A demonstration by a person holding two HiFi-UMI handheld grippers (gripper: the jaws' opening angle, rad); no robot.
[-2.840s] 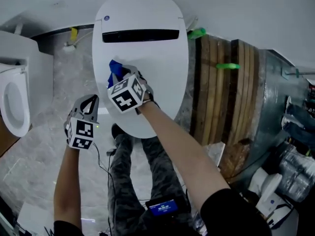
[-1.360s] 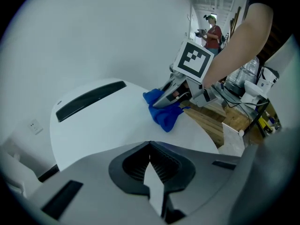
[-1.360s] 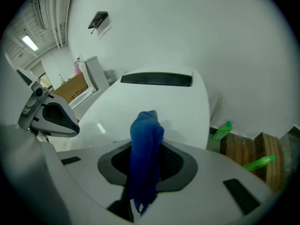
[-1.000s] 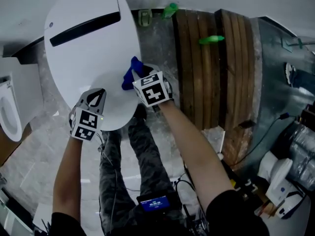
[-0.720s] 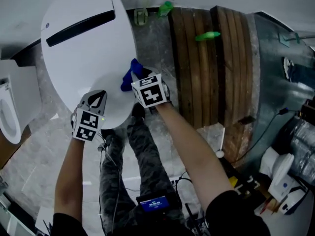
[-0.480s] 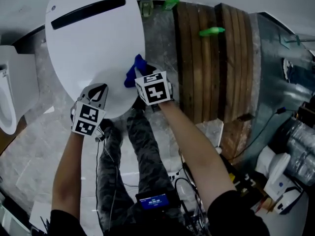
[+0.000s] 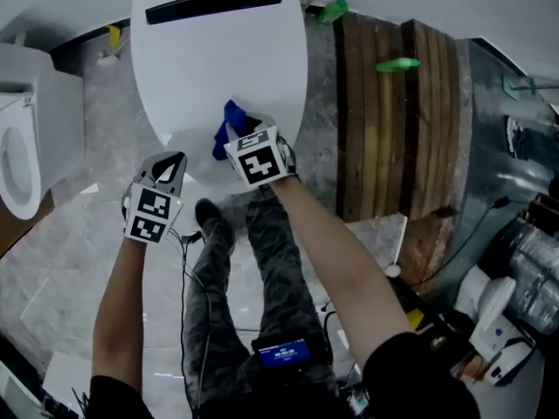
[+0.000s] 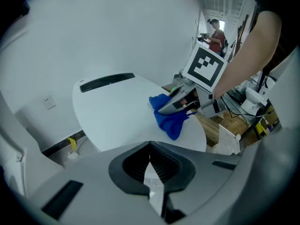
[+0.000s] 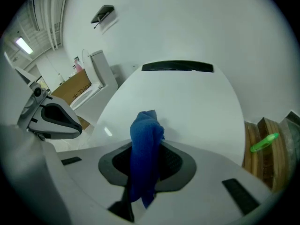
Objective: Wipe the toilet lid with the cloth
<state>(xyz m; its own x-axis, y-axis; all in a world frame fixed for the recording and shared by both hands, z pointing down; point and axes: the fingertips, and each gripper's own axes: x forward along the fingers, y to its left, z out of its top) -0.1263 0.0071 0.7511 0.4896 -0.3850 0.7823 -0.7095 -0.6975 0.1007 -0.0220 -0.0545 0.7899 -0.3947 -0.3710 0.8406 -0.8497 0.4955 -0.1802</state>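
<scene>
The white oval toilet lid fills the upper middle of the head view, with a dark slot near its far end. My right gripper is shut on a blue cloth, which rests on the lid's near part. In the right gripper view the blue cloth hangs between the jaws over the lid. My left gripper is shut with nothing in it, at the lid's near left edge. From the left gripper view, the cloth and right gripper sit on the lid.
A second white toilet stands at the left. Stacked wooden planks with green items lie right of the lid. The person's legs and cables run over the marble floor below. Clutter sits at the far right.
Both grippers have shifted across the lid together, the right one dragging the blue cloth from the lid's right edge toward its near middle. Both stay shut.
</scene>
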